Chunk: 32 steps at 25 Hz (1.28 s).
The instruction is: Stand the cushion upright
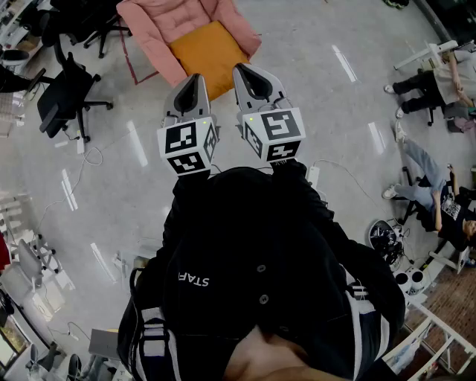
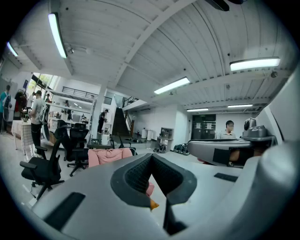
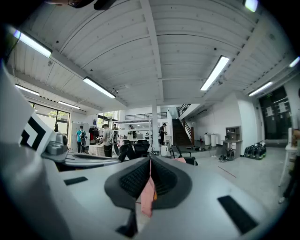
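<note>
The orange cushion lies flat on the seat of a pink armchair at the top of the head view. My left gripper and right gripper are held side by side, pointing at the chair from just short of it. Both are shut with nothing between the jaws. In the left gripper view the left gripper has the pink chair behind it, and a sliver of orange cushion shows below the jaws. A strip of pink chair shows through the slit of the right gripper.
Black office chairs stand on the grey floor to the left of the armchair. People sit and lie at the right edge. A white power strip and cables lie near my feet. More people stand far off.
</note>
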Tool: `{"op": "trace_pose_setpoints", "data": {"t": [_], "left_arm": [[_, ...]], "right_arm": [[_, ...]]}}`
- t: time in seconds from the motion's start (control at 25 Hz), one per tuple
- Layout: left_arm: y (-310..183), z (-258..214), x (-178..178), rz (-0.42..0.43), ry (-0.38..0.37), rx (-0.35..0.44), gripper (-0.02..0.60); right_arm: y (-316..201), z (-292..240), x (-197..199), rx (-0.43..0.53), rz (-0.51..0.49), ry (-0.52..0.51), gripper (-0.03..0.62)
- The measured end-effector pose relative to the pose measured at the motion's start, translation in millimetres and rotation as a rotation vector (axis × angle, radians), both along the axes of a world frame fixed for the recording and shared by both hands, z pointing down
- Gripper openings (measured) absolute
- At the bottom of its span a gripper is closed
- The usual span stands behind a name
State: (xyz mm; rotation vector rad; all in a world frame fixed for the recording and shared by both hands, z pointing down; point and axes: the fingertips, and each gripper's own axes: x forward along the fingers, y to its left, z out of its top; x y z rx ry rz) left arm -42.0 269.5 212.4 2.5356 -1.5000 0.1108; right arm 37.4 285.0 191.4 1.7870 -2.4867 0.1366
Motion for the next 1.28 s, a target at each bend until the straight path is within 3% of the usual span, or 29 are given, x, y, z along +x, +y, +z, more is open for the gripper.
{"op": "trace_pose_setpoints", "data": {"t": [0.32,0.6,1.08,1.28], "left_arm": [[-1.8,0.5,-8.5,-0.011,0.004,-0.002,0.003],[6.7,14.3,-23.9,-0.013,0.007,-0.036,0.003],[11.0,55.0,-69.9,-0.047,0.014,-0.147,0.003],[4.8,80.2,-116.0,-0.091,0.029,-0.191,0.003]], "right_arm": [[-1.9,-3.4,2.5,0.023,0.033,-0.051,0.014],[5.0,1.8,-6.0,0.022,0.054,-0.034,0.014],[1.8,37.2,-33.9,-0.076,0.057,0.001,0.014],[-3.8,59.1,-41.9,-0.115,0.087,0.016,0.014]]}}
